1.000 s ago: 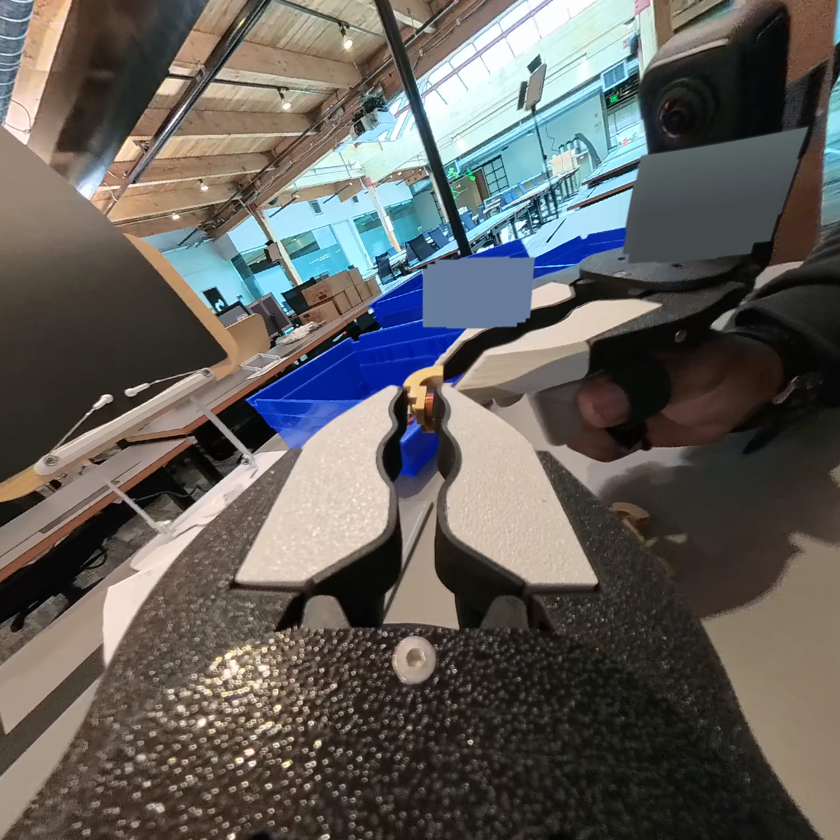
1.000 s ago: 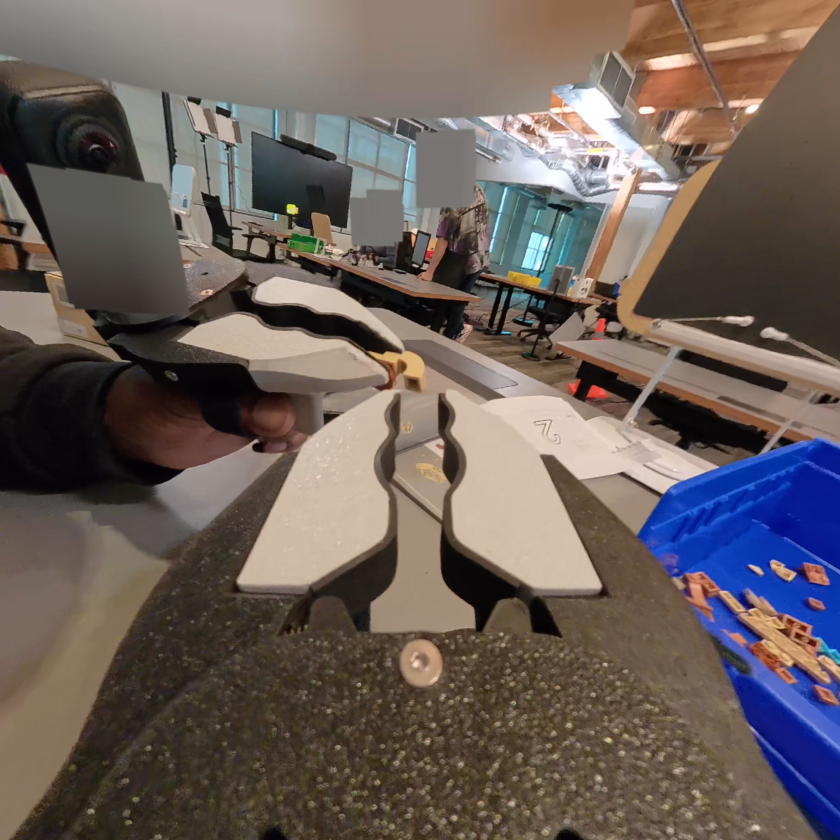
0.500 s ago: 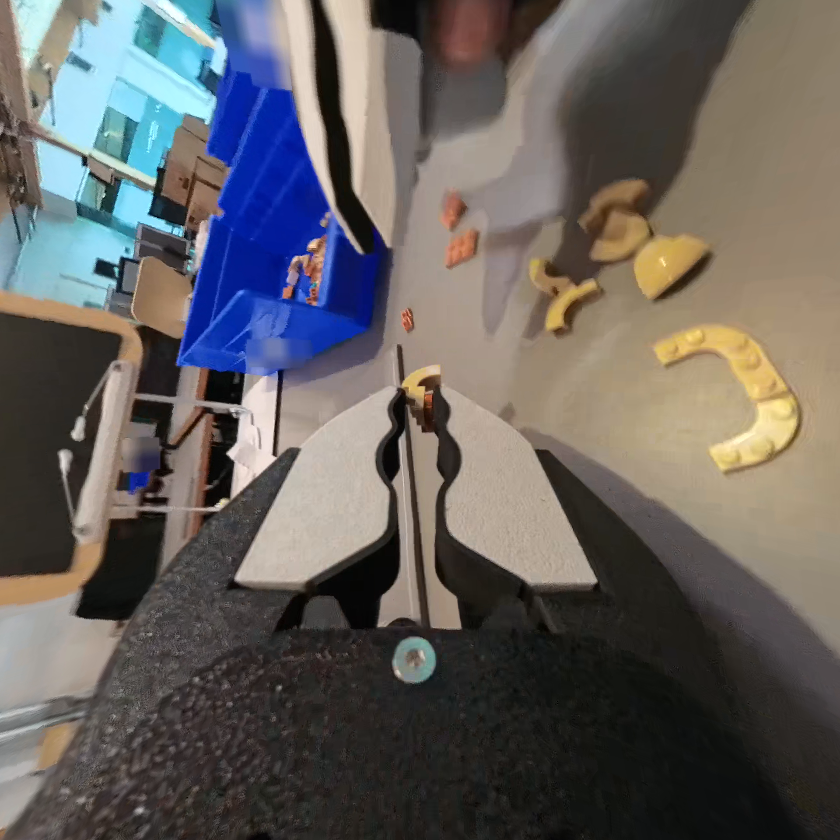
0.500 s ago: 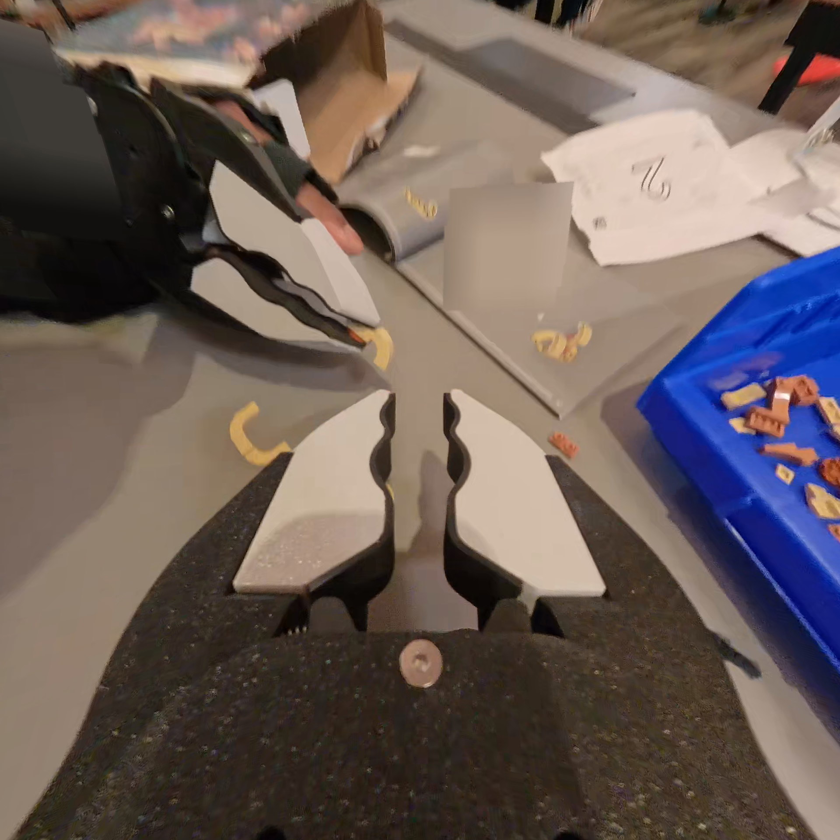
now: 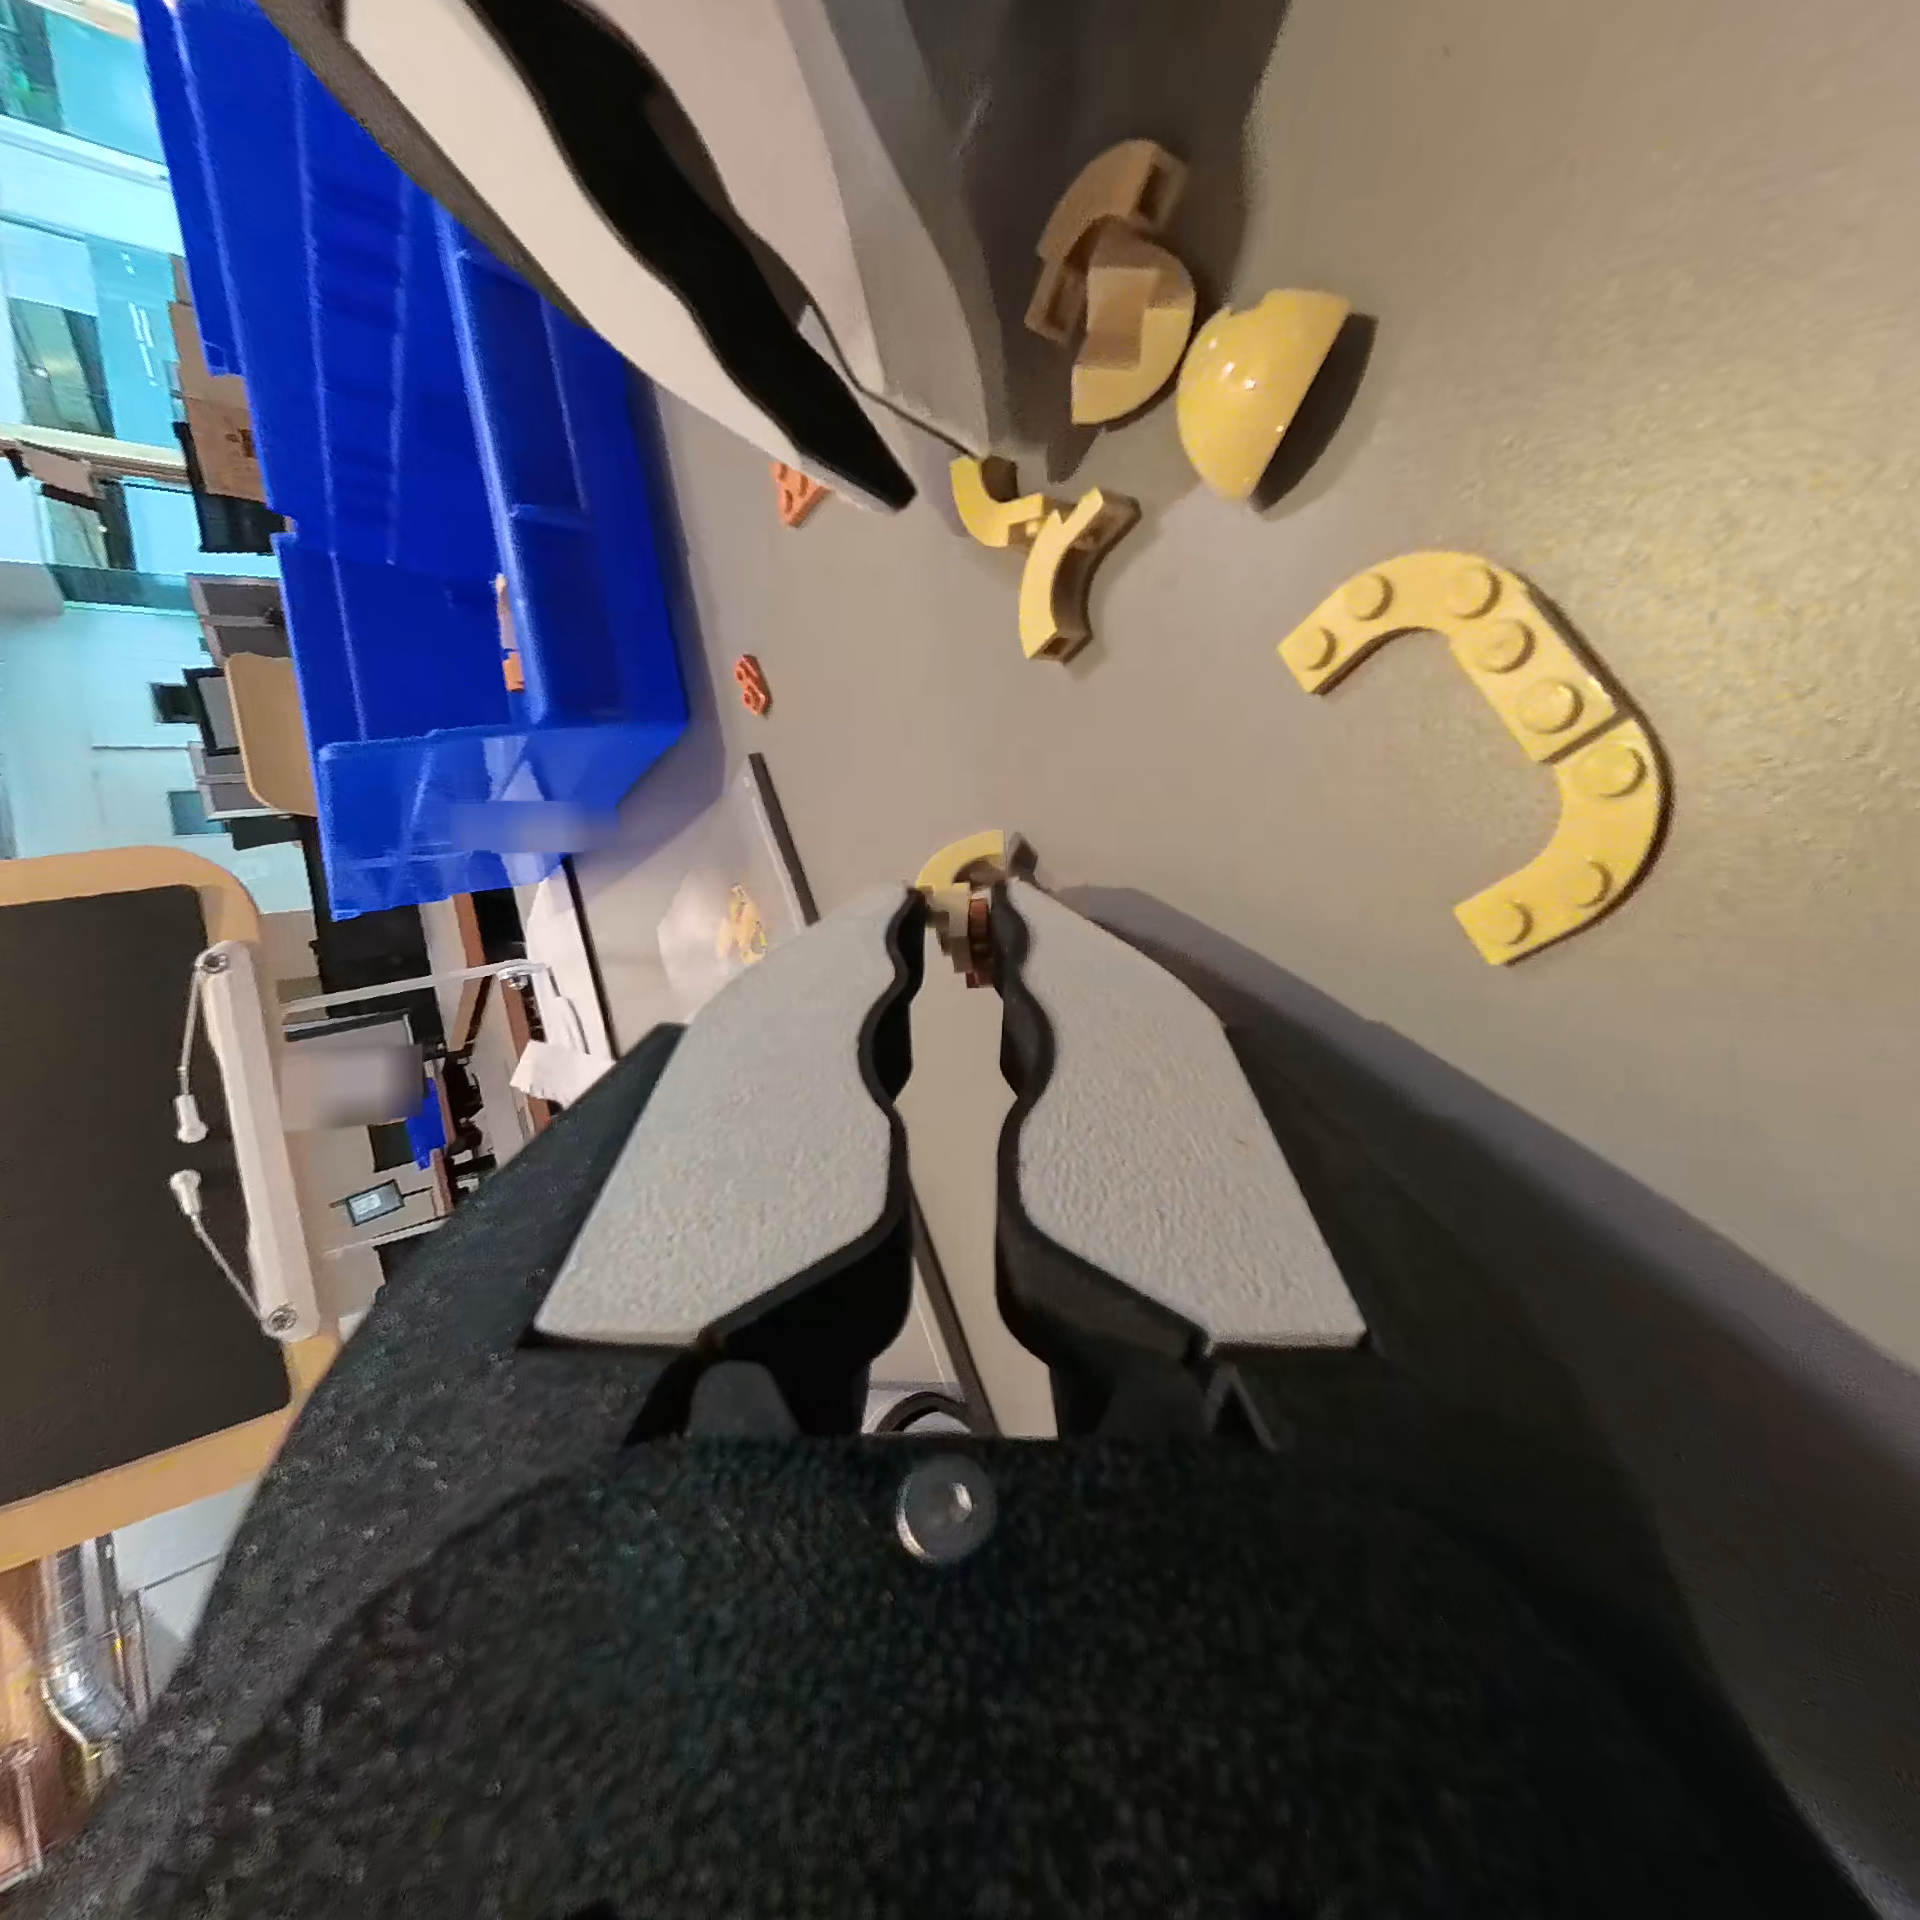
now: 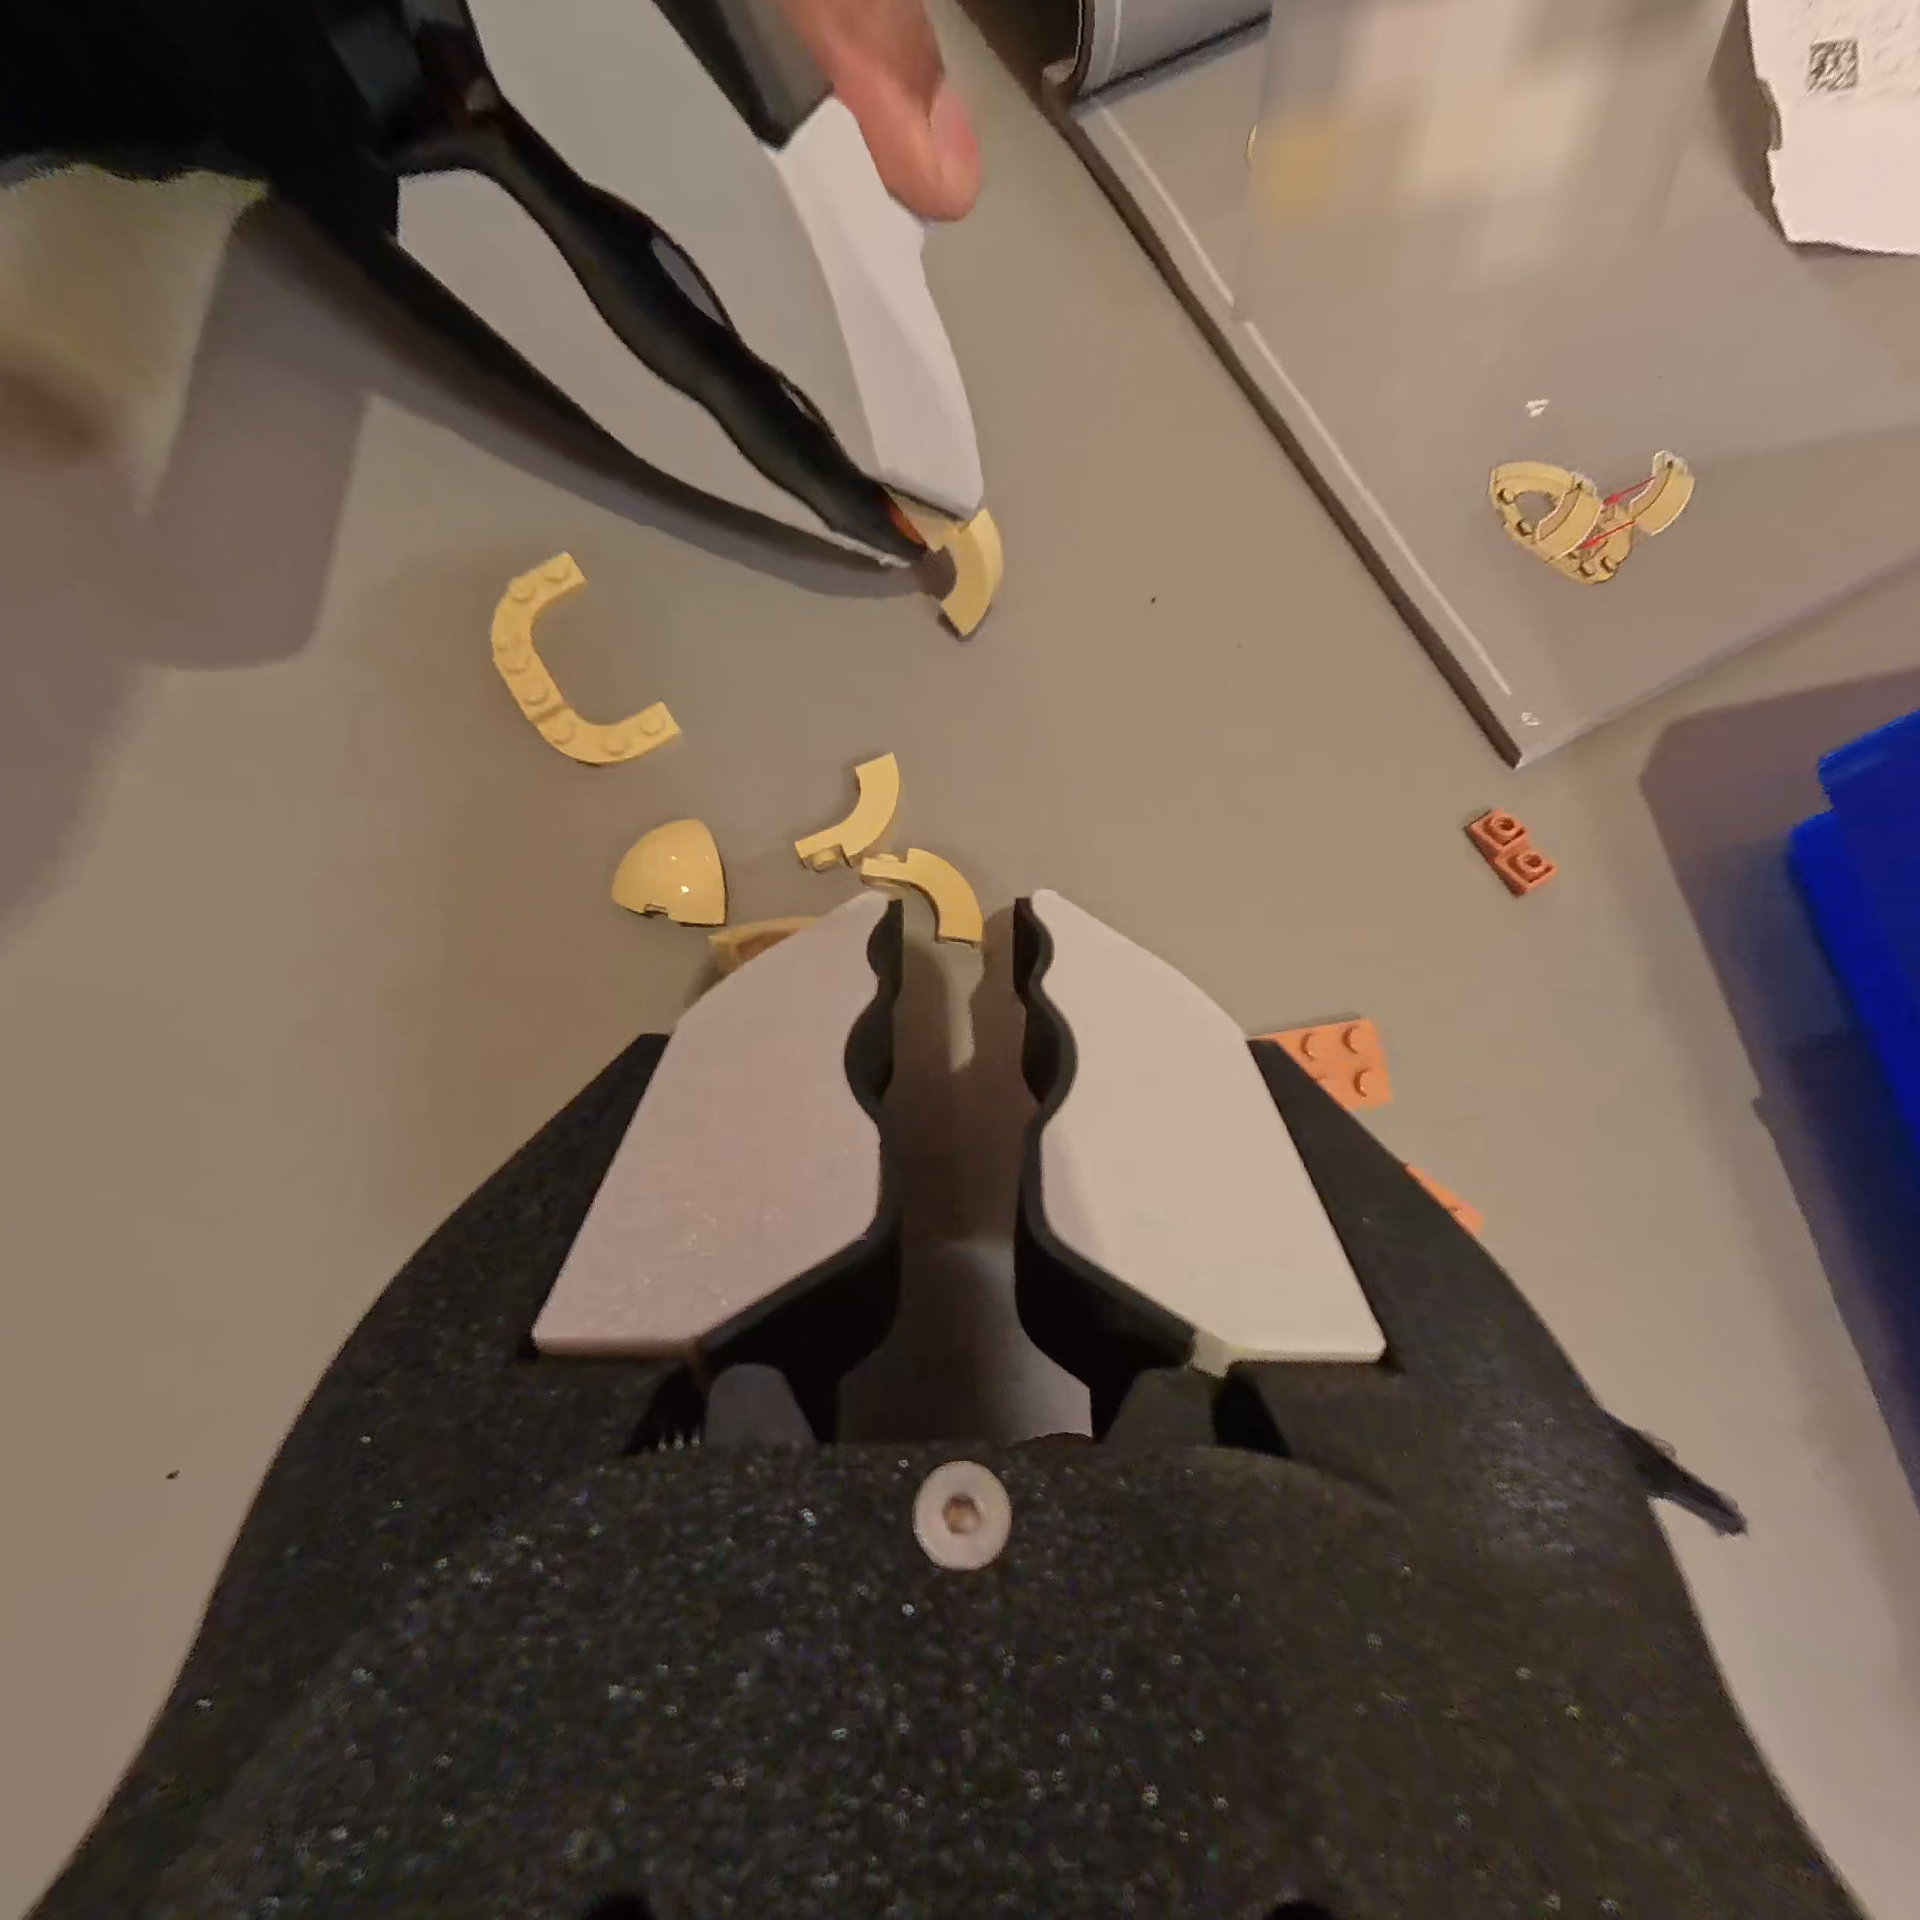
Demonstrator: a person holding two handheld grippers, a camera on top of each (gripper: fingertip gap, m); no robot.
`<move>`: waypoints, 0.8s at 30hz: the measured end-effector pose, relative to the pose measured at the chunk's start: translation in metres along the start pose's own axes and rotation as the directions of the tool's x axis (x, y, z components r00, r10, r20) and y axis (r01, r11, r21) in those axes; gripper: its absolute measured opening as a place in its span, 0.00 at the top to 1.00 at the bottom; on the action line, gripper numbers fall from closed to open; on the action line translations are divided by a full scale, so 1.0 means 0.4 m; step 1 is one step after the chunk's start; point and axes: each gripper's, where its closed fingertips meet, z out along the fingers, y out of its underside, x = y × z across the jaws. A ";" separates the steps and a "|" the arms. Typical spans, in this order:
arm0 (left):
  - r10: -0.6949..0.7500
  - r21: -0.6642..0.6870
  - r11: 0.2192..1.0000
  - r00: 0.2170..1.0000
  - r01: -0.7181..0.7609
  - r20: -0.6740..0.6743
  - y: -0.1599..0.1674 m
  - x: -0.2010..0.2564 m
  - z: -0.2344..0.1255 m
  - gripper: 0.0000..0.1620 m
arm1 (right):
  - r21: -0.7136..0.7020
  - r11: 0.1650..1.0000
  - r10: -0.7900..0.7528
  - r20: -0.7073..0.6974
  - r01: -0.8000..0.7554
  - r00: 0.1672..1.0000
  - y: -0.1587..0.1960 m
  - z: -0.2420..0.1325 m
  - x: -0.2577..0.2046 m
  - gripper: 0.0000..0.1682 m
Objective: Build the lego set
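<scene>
Dim, warm light; soft shadows, blurred wide-angle edges.

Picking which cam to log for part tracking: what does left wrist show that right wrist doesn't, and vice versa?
Left wrist only: a row of blue bins along the table edge, a black board with a tan frame and the room beyond.

Right wrist only: the open instruction booklet, a white paper sheet, and an orange plate beside the open right tool.

Both: the left tool shut on a tan curved piece, the tan U-shaped plate, the tan dome, two tan arch pieces, and a small orange brick.
</scene>
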 end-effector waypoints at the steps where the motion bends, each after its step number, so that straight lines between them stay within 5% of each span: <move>1: 0.000 0.001 1.000 1.000 0.000 -0.002 0.000 0.002 0.001 0.93 | -0.014 1.000 -0.004 -0.002 0.004 1.000 0.005 0.004 0.001 0.88; 16: -0.197 0.115 0.971 0.975 0.208 -0.098 -0.018 -0.004 -0.024 0.85 | 0.003 1.000 -0.020 -0.015 0.020 1.000 -0.003 -0.002 0.013 0.96; 21: -0.434 0.279 0.842 0.886 0.463 -0.161 -0.035 -0.064 -0.066 0.85 | 0.163 0.985 0.046 0.037 -0.052 0.998 -0.081 -0.033 0.014 0.96; 24: -0.514 0.373 0.745 0.832 0.553 -0.208 -0.062 -0.090 -0.085 0.85 | 0.321 0.922 0.150 0.215 -0.215 0.965 -0.173 -0.055 -0.011 0.95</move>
